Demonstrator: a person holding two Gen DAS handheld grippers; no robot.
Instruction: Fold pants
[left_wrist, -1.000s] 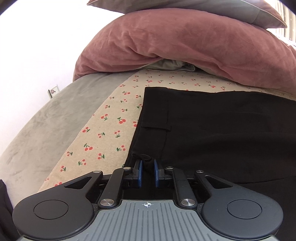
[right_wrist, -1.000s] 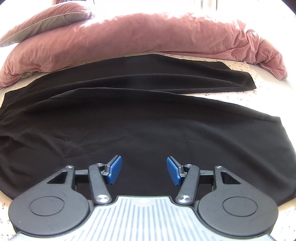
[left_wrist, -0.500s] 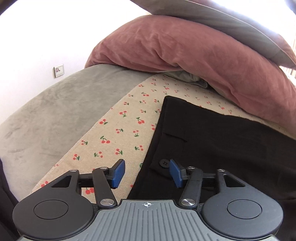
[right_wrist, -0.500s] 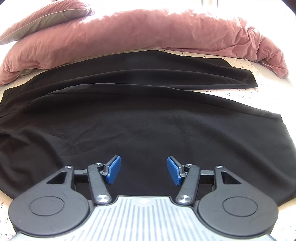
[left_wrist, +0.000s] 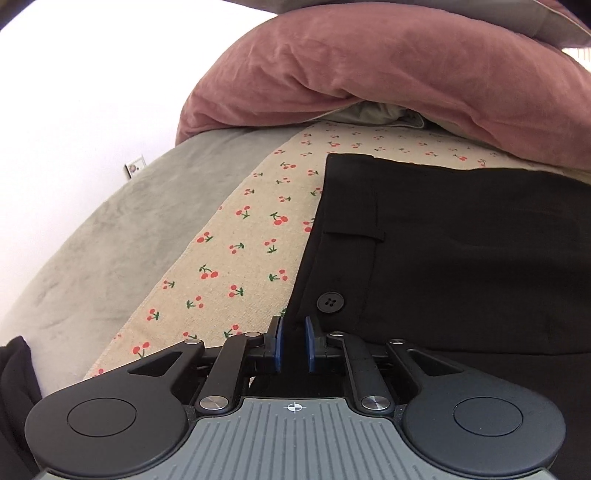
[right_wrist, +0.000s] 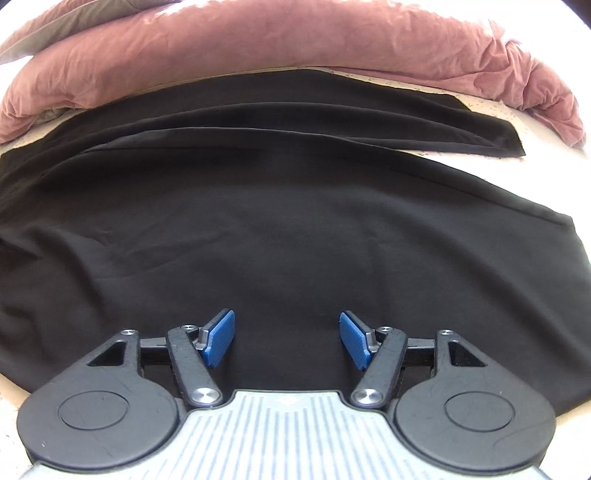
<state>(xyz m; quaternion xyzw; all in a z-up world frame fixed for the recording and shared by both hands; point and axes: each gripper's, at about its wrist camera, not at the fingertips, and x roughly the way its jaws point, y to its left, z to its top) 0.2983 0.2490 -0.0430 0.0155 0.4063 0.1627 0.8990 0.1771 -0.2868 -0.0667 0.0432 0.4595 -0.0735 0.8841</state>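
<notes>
Black pants (left_wrist: 461, 258) lie flat on the bed, waistband to the left with a black button (left_wrist: 330, 302) near its corner. My left gripper (left_wrist: 292, 345) sits at that waistband corner. Its jaws are closing, with only a narrow gap, and the black waistband edge is pinched between the blue pads (left_wrist: 277, 345). In the right wrist view the pants (right_wrist: 295, 221) spread wide, both legs running off to the right. My right gripper (right_wrist: 287, 338) hovers low over the near leg. Its jaws are opening, and only flat cloth lies under the gap between the pads (right_wrist: 219, 338).
A cherry-print sheet (left_wrist: 240, 251) covers the bed, with a grey blanket (left_wrist: 110, 240) to its left. A dusty-pink duvet (left_wrist: 388, 66) is heaped along the far side, seen too in the right wrist view as the duvet (right_wrist: 295, 40). Dark cloth (left_wrist: 14, 387) shows at the lower left.
The left gripper opened wide half a second ago beside the waistband, then closed again on the waistband edge below the button. The right jaws have spread wider over the leg.
</notes>
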